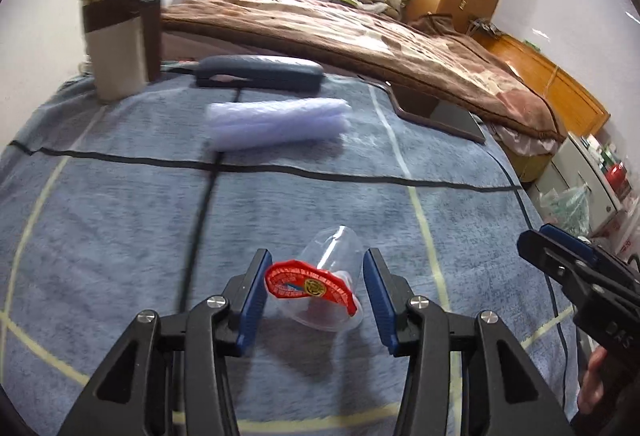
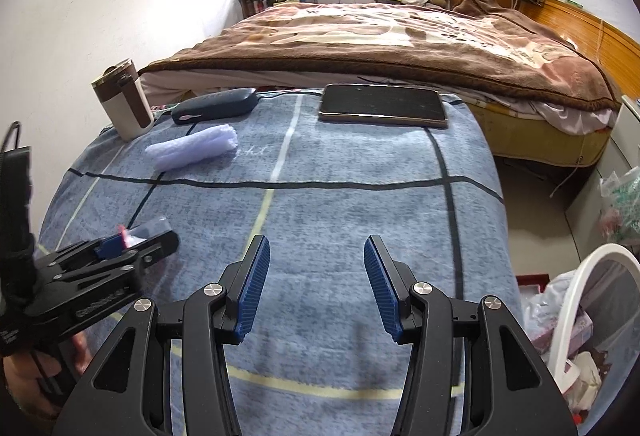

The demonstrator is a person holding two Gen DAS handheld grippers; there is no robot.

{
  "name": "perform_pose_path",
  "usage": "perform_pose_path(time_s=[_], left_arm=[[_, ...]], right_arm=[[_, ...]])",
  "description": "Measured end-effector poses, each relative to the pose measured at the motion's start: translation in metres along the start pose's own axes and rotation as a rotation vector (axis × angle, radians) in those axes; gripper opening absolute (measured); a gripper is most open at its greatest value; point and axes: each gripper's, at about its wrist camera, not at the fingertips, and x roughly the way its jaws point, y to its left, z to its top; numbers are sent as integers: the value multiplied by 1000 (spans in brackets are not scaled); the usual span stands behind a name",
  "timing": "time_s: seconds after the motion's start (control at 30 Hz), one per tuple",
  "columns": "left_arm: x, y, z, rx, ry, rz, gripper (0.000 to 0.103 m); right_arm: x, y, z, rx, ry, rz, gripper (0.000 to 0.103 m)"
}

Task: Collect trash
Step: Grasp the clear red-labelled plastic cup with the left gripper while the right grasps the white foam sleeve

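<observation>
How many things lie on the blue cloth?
5: cup between the left gripper's jaws; towel roll mid-left; tumbler, dark case and tablet along the far edge. Others may be hidden.

A clear plastic cup (image 1: 328, 284) with a torn red lid lies on its side on the blue blanket (image 1: 120, 236).

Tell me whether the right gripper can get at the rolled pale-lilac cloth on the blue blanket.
Probably yes: the right gripper stands open and empty, and bare blue blanket lies between it and the rolled pale-lilac cloth, ahead and to its left.
</observation>
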Motion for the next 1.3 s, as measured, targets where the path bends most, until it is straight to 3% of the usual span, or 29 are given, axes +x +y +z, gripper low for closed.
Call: perform_pose_path(time_s=[0.3,0.53,0.8,1.03,1.17,1.3], left_arm=[[-31,46,6,-48,-68,74,49],[-42,83,8,-96,-84,114,49],[-38,99,10,-112,-80,121,49],[-27,102,12,-111,-58,106,49],[-25,102,11,-110,-62,101,49],[-22,101,11,-110,-59,100,49]], right_arm=[[24,36,19,-56,-8,91,51],[52,76,44,-197,-32,176,51],[78,110,68,-369,-57,267,51],[107,122,72,-537,11,260,56],[108,118,72,-545,26,294,61],[110,126,70,-609,8,196,61]])
